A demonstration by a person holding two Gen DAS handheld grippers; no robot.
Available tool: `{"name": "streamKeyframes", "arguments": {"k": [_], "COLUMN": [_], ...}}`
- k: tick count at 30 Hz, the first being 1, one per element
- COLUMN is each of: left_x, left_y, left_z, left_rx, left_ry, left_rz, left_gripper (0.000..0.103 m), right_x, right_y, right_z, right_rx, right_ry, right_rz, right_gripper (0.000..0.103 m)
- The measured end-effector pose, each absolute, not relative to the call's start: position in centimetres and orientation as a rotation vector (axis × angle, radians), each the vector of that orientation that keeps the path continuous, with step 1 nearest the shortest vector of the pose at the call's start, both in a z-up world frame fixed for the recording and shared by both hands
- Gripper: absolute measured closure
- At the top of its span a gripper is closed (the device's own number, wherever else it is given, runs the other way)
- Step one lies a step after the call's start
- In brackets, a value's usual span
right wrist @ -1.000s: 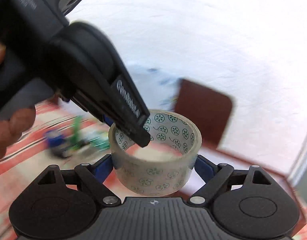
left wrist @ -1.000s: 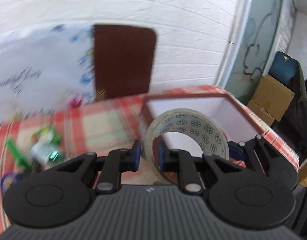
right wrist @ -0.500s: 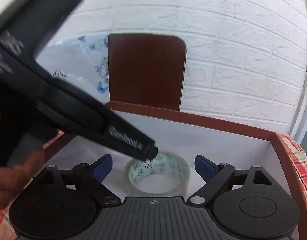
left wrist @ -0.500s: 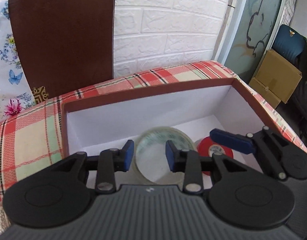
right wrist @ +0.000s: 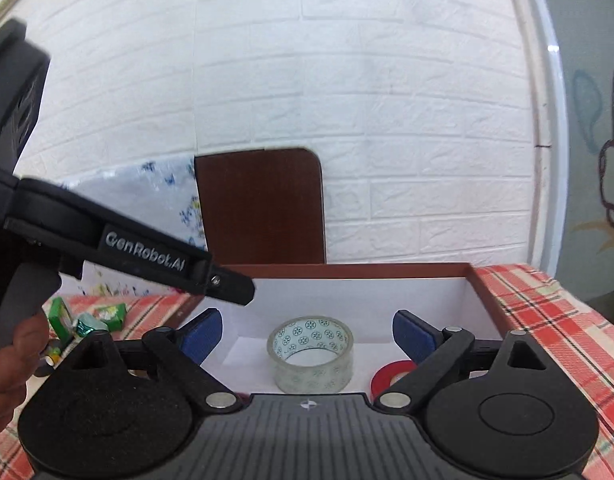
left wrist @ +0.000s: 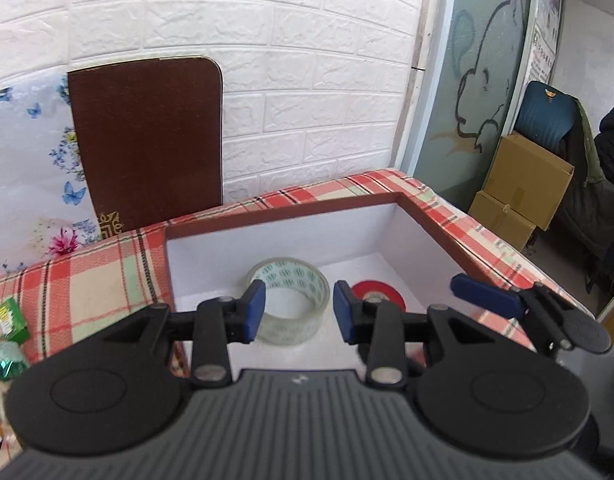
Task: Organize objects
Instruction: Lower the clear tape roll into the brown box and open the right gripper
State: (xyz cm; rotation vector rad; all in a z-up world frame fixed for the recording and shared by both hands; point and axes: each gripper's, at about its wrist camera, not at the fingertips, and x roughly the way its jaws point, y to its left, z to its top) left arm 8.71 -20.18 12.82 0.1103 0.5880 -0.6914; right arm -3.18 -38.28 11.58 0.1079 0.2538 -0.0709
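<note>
Two rolls in box [left wrist: 283, 216], clear tape [left wrist: 291, 304], red tape [left wrist: 377, 294]

White brick wall [left wrist: 307, 60], brown board [left wrist: 147, 140] leaning, cardboard boxes [left wrist: 523, 184] beyond.

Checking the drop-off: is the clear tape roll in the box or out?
In: the clear tape roll rests flat on the box floor, free of both grippers.

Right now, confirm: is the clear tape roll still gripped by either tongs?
No: the clear tape roll stands free on the box floor, both tongs open.
</note>
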Motion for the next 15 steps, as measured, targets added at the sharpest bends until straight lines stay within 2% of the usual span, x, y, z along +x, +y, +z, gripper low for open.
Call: {"name": "streamKeyframes", "arguments": {"k": [4,6,15], "left_x": [6.6,5.9,4.3], "left_y": [-18.2,-17.2,-12.9], "left_z": [11.8,11.0,8.4], "left_rx": [0.087,0.087,0.088], "left_ry": [0.619,0.639,0.699], "left_rz": [-0.679,-0.663,-0.590], "left_gripper": [0.062,0.062,0.061], "right_x": [-5.6,-3.3,-5.0], "right_y": [-37.5,-37.9,-33.9], "right_z": [10.7,9.0,7.6], "right_rx": [0.156,0.179,0.181], "right_ry": [0.279,0.312,0.410], "right_rz": [-0.085,-0.088,-0.060], "right_gripper": [0.011,0.011,0.012]}}
